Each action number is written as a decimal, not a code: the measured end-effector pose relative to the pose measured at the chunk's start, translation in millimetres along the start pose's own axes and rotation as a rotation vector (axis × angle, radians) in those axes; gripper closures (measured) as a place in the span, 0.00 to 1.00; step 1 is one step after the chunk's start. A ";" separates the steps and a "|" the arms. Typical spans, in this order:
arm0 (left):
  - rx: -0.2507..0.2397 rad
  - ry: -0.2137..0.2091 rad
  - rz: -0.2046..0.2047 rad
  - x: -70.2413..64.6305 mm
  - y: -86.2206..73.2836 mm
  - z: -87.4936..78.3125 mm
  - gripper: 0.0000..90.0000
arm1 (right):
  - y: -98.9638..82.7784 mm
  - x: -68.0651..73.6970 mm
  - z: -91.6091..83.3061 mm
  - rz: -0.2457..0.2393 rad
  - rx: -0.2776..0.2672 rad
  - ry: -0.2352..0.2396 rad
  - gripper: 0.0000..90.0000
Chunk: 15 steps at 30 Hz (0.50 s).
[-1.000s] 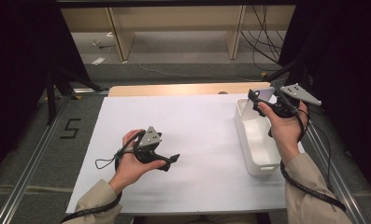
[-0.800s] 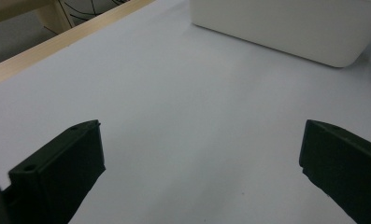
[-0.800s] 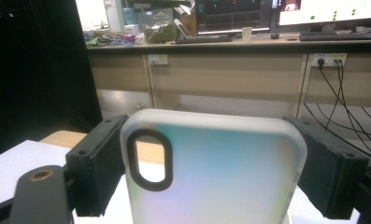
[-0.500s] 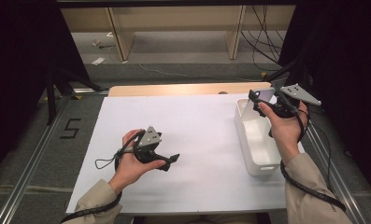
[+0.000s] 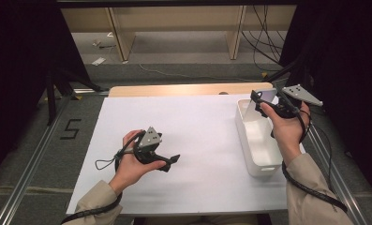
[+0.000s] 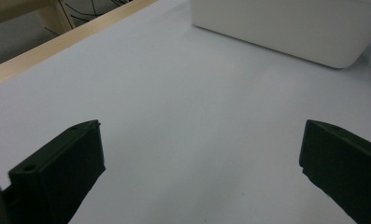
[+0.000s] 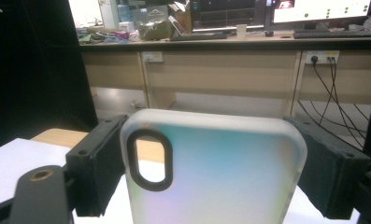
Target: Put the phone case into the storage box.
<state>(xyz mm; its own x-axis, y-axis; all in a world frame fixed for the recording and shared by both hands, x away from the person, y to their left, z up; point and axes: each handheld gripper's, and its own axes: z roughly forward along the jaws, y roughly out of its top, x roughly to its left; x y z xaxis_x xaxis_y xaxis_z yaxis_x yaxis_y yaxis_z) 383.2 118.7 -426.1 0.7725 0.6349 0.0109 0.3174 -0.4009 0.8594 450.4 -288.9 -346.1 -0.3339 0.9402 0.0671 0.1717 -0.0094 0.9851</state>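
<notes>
While clamped, phone case (image 7: 216,172) between hand-held gripper (image 7: 211,170) jaws

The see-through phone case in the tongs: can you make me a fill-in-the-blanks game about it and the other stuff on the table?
1. The right tongs are shut on the frosted, see-through plastic phone case, gripping it by its two ____ edges.
2. The left tongs stand ____, with nothing between them.
3. The right tongs hold the case above the ____ rectangular plastic bin.
4. The bin stands on the table's white sheet, near its ____ edge in the high view.

Missing words: side; open; white; right
</notes>
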 end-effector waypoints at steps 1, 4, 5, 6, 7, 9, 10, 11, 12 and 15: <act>-0.001 0.000 -0.001 0.0 0.0 0.1 0.00 | 0.0 -0.2 -0.1 0.001 0.001 -0.001 0.21; 0.000 -0.001 -0.001 0.1 -0.1 0.0 0.00 | -0.5 -1.3 0.2 0.002 0.003 -0.004 0.21; -0.001 -0.001 0.000 0.1 -0.1 0.1 0.00 | -0.7 -1.8 0.4 0.003 0.003 -0.005 0.21; -0.001 -0.001 -0.001 0.1 -0.1 0.1 0.00 | -0.9 -2.3 0.6 0.001 0.002 -0.006 0.21; 0.000 -0.001 -0.001 0.2 -0.1 0.1 0.00 | -1.0 -2.5 0.4 0.005 0.003 -0.007 0.21; 0.000 -0.001 -0.001 0.1 -0.1 0.1 0.00 | -1.1 -3.3 0.5 0.003 0.004 -0.009 0.21; 0.000 -0.001 0.000 0.1 -0.1 0.1 0.00 | -1.1 -3.6 0.5 0.004 0.004 -0.010 0.21; 0.000 0.000 0.000 0.1 -0.1 0.0 0.00 | -1.2 -3.8 0.5 0.003 0.004 -0.011 0.21; -0.001 0.000 -0.001 0.1 0.0 0.0 0.00 | -1.2 -4.0 0.5 0.003 0.005 -0.012 0.21; 0.000 -0.001 -0.001 0.2 -0.1 0.0 0.00 | -1.4 -4.6 0.5 0.003 0.006 -0.014 0.21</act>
<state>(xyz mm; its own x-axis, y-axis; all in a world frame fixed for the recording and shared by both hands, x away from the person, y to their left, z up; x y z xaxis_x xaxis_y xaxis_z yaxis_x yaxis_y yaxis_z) 383.3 118.8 -426.2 0.7727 0.6347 0.0100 0.3177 -0.4003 0.8596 452.1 -293.0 -347.9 -0.3202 0.9449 0.0673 0.1783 -0.0097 0.9839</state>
